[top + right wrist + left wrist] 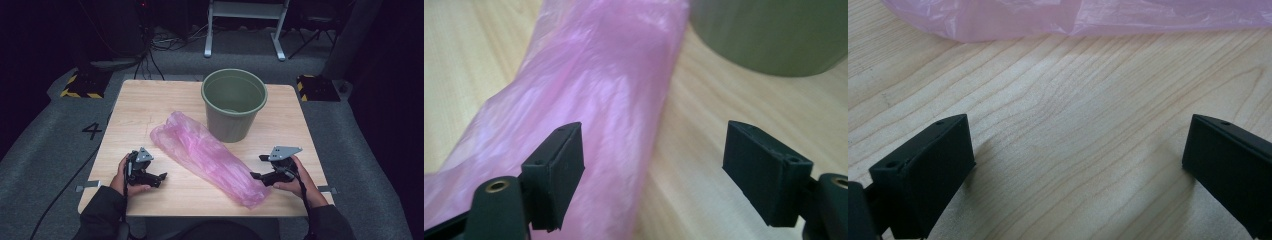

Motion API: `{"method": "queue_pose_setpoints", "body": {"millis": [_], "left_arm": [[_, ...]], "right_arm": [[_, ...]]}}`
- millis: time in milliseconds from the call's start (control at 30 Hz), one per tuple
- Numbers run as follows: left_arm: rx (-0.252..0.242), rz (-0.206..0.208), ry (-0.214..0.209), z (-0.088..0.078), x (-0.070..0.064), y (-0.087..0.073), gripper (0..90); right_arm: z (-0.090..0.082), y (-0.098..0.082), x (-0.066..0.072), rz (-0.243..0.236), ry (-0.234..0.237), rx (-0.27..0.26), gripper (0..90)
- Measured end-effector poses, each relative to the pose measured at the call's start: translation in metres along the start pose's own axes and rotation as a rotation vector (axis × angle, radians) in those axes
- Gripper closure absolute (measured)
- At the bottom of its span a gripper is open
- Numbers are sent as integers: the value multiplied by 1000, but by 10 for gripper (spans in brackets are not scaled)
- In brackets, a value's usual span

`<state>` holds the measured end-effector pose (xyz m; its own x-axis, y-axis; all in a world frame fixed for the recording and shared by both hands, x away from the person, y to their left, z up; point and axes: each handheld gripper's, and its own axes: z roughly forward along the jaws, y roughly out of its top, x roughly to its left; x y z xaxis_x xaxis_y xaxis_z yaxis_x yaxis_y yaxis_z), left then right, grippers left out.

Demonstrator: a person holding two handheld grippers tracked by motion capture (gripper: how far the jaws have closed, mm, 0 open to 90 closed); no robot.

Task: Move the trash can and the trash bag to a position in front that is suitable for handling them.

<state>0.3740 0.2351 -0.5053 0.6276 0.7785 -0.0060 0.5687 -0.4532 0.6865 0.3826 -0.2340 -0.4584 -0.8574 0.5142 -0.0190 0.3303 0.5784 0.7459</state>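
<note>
Pink translucent plastic bag [207,156], one, lies flat and crumpled on the light wooden table [150,107], running diagonally from table centre toward the near right edge; its far end sits just beside the bucket, its near end [250,195] just beside the right gripper. One olive-green round plastic bucket [233,104] stands upright at the far centre-right of the table, mouth up, close against the bag's upper side; whether they touch is unclear. Two grippers, one per hand. Right gripper [257,166] is on the right side of the table, pointing left at the bag's near end; in the right gripper view its jaws are spread wide, the left jaw in front of the pink plastic, the right jaw over bare wood, nothing pinched, pads [566,162] not pressing on anything visible. Bucket wall [769,35] shows at the top right of that view. Left gripper [161,178] is on the near left of the table, well apart from the bag, pointing right toward it; in the left gripper view its jaws are spread wide over bare wood, holding nothing, with the bag's edge [1048,20] farther ahead.
</note>
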Motion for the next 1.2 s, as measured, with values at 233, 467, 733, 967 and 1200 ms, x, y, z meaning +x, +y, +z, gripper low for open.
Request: {"method": "queue_pose_setpoints", "body": {"millis": [233, 467, 733, 967, 1200], "left_arm": [[4, 4, 0, 2, 0, 3, 0], [1, 0, 1, 4, 0, 4, 2], [-5, -82, 77, 2, 12, 2, 2], [-6, -91, 90, 1, 14, 1, 3], [-4, -78, 82, 2, 14, 2, 5]], "right_arm": [[4, -10, 17, -32, 38, 14, 261], [17, -20, 18, -44, 42, 77, 498], [19, -25, 8, -59, -23, 90, 672], [10, -35, -21, 18, -127, 85, 720], [1, -45, -60, 128, -218, 74, 697]]}}
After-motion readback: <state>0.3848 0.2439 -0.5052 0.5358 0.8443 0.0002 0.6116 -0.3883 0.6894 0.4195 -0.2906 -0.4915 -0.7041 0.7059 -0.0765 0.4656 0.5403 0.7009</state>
